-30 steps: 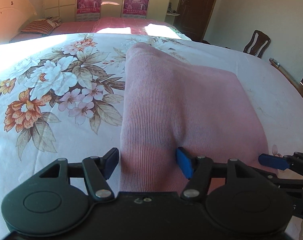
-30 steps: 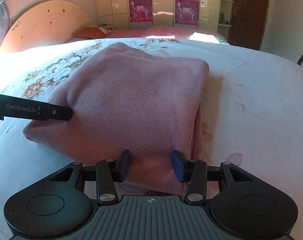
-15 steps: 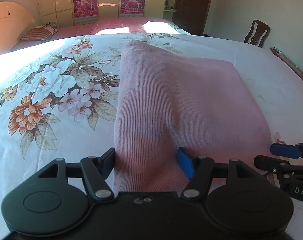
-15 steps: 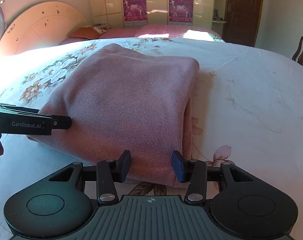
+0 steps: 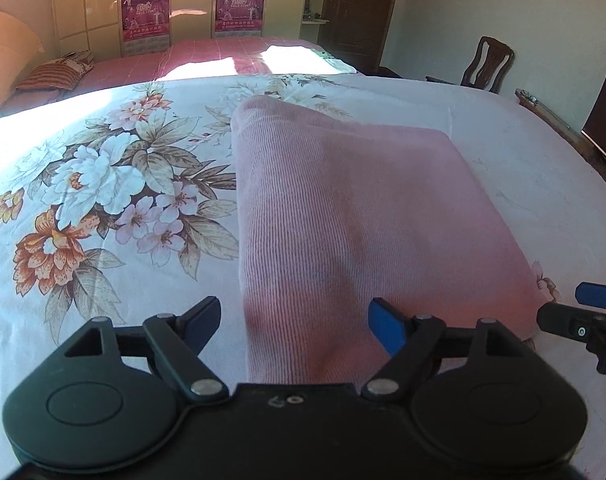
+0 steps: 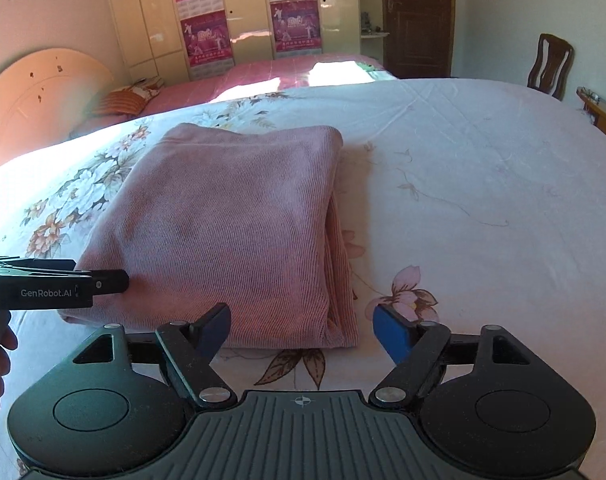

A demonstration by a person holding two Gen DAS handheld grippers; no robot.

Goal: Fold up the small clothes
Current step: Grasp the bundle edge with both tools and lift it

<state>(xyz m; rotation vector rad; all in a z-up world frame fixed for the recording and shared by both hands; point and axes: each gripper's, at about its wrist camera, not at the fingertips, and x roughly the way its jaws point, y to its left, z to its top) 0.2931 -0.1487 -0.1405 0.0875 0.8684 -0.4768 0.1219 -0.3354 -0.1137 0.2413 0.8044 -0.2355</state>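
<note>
A curved headboard and striped pillow sit left; a folded pink garment lies mid-bed on the floral bedsheet. The left gripper and right gripper hover at its near edge, jaws released. A wooden chair stands right.

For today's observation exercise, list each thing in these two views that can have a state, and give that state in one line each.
Pink garment: folded into a flat rectangle, lying on the bed.
Left gripper: open, garment's near edge between its fingers, not clamped.
Right gripper: open, just short of the garment's near edge.
Floral bedsheet: spread flat, slightly creased.
Dark door: shut.
Wardrobe doors: shut.
</note>
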